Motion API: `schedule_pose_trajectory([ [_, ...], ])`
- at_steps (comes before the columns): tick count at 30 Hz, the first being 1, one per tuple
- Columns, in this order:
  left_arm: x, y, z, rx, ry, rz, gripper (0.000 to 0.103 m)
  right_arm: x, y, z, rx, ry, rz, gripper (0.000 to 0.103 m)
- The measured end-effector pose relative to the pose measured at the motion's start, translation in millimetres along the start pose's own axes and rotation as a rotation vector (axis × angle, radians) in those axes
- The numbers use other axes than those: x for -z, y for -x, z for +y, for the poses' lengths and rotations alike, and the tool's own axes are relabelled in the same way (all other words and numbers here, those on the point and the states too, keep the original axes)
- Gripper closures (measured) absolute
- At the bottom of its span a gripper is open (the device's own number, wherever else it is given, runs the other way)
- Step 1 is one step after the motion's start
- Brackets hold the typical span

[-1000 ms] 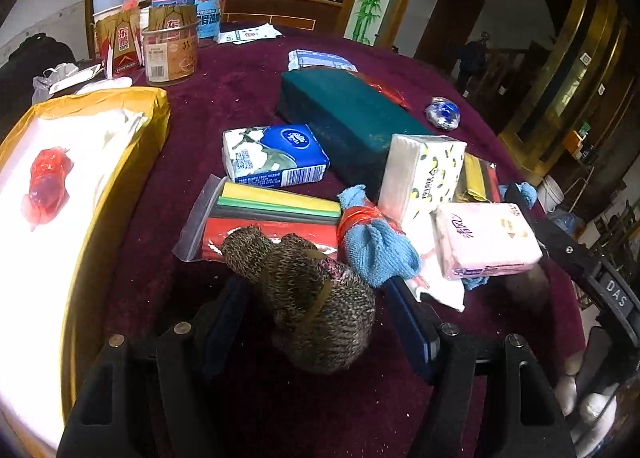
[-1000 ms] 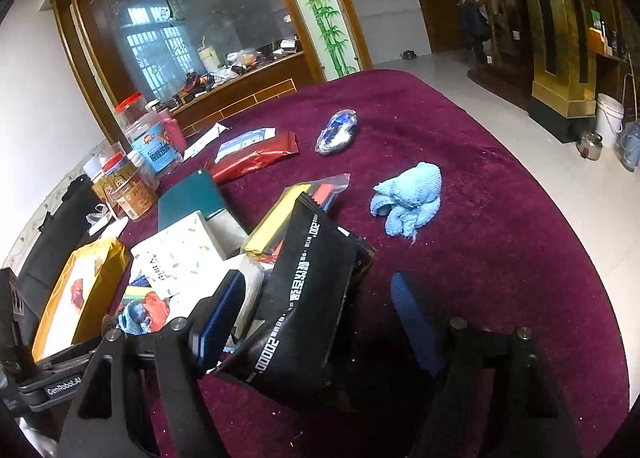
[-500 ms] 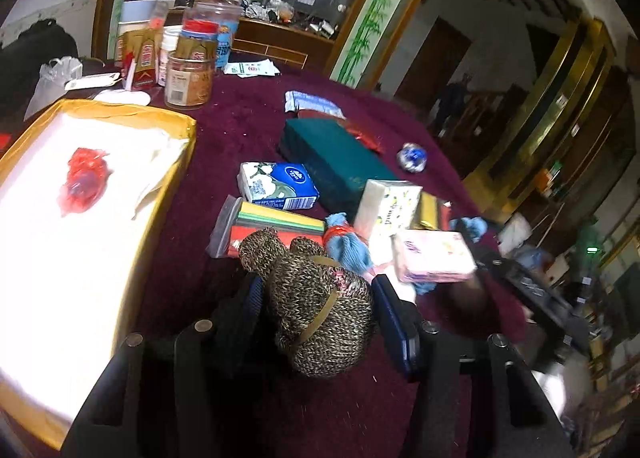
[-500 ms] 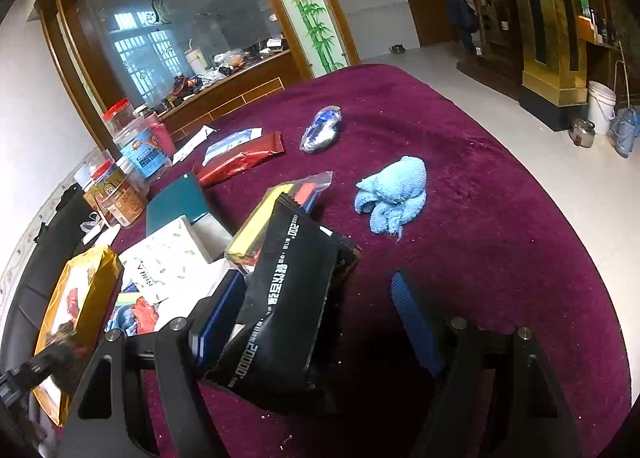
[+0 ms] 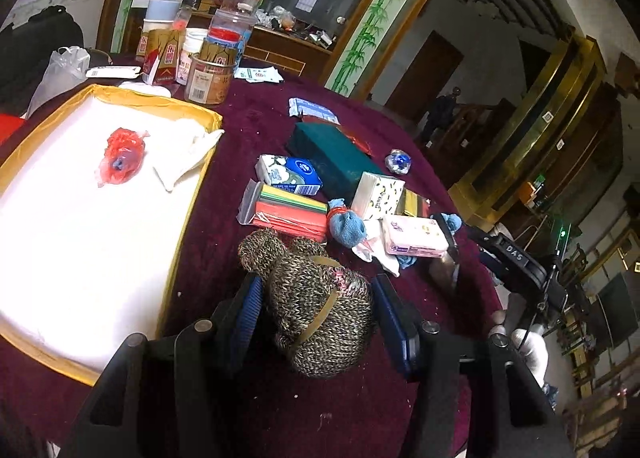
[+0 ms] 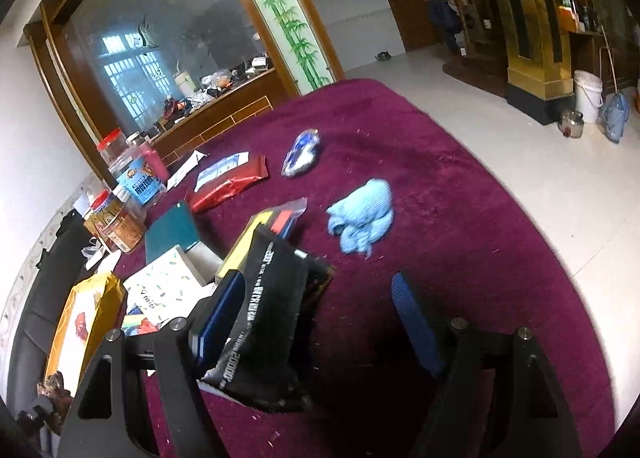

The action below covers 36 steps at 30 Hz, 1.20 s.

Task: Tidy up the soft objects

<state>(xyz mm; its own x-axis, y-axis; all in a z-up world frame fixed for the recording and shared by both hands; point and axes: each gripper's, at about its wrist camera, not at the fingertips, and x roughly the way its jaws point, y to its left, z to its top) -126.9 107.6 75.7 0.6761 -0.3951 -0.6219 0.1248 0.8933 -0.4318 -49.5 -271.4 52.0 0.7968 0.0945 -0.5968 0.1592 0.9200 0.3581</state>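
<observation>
The jaws of the left gripper are clamped on a brown knitted bundle, one blue pad on each flank, having just closed in on it; a tan band crosses the bundle, and the bundle sits above the maroon desk. The jaws of the right gripper stand apart: a black pouch with white lettering lies against the left pad, while the right pad is clear of it with bare desk cloth between. The landmark for all positions is the dark green box near the desk centre. Left of the green box, at the desk edge, lies a gold-rimmed tray with a white lining, and a red wrapped bundle rests on that lining. Just in front of the green box lie a blue-and-white tissue pack, a white patterned tissue pack and a clear bag of coloured sheets. Nearer the camera than these, a blue knitted bundle tied with a red band lies beside a pink tissue pack. Right of the green box, well apart from it, a light blue cloth lies alone on the desk. Behind the green box stand several jars.
</observation>
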Motion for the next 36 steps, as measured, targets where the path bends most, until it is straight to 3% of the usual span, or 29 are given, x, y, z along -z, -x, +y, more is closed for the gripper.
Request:
schedule_pose_trajectory([
  [8,2,3,14,0.037,0.028,-0.006,0.044,-1,1,5,0.009,0.066,0.101,0.027],
  [11,5,1,15,0.044,0.027,0.004,0.044,0,-16,13,-0.029,0.040,0.172,0.027],
  [16,6,6,23,0.036,0.042,0.002,0.044,1,-52,29,-0.012,0.025,0.265,0.027],
  [18,5,9,27,0.028,0.048,-0.007,0.043,4,-61,30,-0.041,0.018,0.285,0.038],
  [19,4,12,30,0.022,0.052,-0.014,0.043,4,-63,29,-0.076,0.001,0.289,0.061],
  [20,4,15,33,0.021,0.055,-0.018,0.043,5,-62,27,-0.118,-0.025,0.291,0.073],
  [27,-8,36,67,-0.007,0.109,-0.050,0.043,-2,-19,29,-0.120,0.000,0.206,0.073],
  [30,-16,47,91,-0.035,0.135,-0.065,0.043,-11,6,40,-0.162,0.018,0.167,0.073],
  [36,-42,59,134,-0.160,0.134,-0.070,0.043,-13,16,114,-0.304,0.131,0.201,0.073],
])
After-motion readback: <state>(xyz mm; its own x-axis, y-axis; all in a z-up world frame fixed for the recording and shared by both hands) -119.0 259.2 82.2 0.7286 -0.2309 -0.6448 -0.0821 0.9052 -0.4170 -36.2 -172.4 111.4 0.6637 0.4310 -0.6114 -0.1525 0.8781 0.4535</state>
